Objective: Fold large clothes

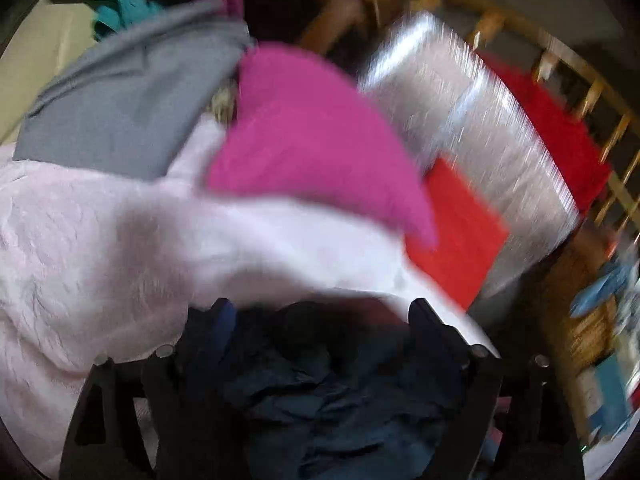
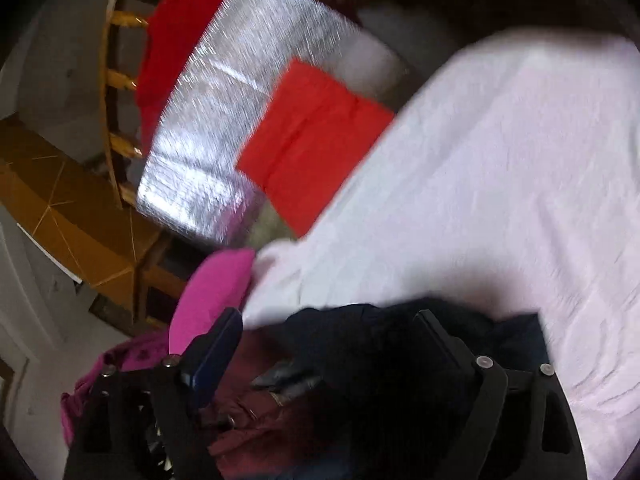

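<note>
My left gripper (image 1: 320, 312) stands wide with dark navy cloth (image 1: 320, 392) bunched loosely between its fingers, the pads not pressing it. My right gripper (image 2: 328, 324) is just as wide, over dark cloth (image 2: 380, 360) and a maroon garment (image 2: 248, 420). Beyond both lies the pale pink garment (image 2: 500, 184), spread over the pile beside a magenta piece (image 1: 312, 136); a folded red cloth (image 2: 312, 140) rests at the near edge of the silver mat (image 2: 208, 128). I judge the pink one soft, limp and light but bulky, so I would take it at a hem or corner, one gripper to each side.
</note>
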